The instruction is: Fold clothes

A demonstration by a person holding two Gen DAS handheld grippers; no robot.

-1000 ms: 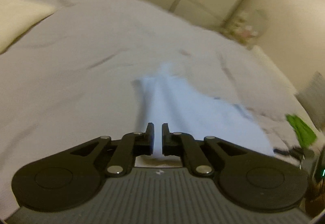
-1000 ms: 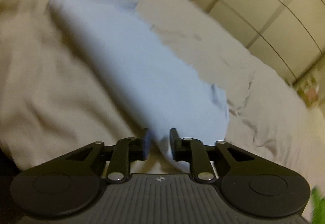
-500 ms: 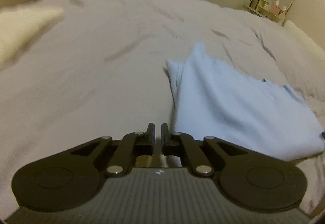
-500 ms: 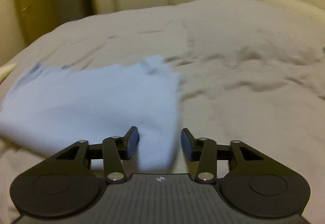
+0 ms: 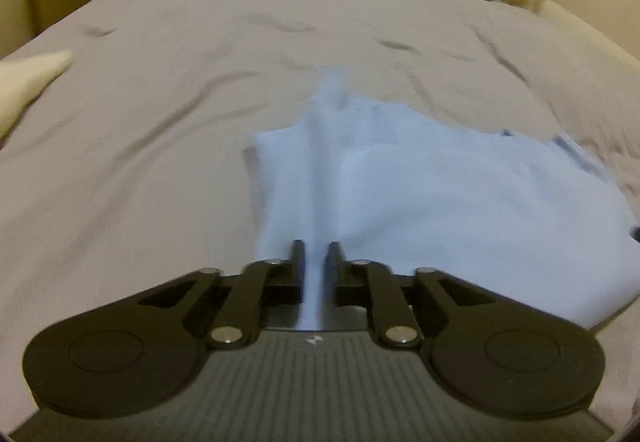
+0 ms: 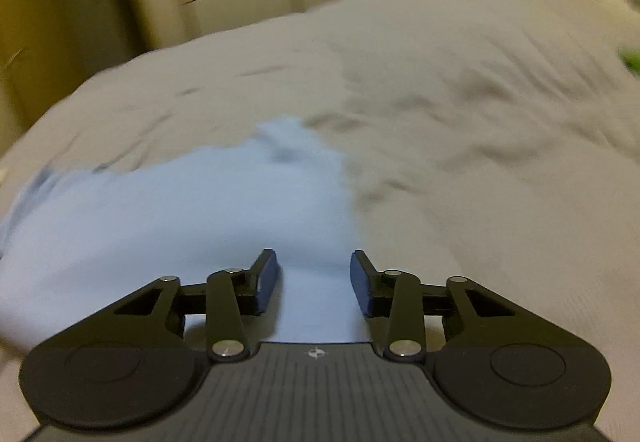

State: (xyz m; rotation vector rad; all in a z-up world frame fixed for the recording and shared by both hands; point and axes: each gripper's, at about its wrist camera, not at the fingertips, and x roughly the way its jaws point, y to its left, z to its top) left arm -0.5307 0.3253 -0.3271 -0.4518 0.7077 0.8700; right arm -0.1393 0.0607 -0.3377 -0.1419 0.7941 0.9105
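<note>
The left claw (image 5: 316, 248) is pinching a ridge of the blue garment (image 5: 440, 209), which is lying half spread on the grey bed (image 5: 160, 113), while the right claw (image 6: 314, 274) is hovering with jaws apart over the cloth's near corner, gripping nothing. With only one side held, any pull by the left is likely dragging the cloth into a bunch rather than a clean fold. The pinch looks thin, so the fabric may be slipping out.
</note>
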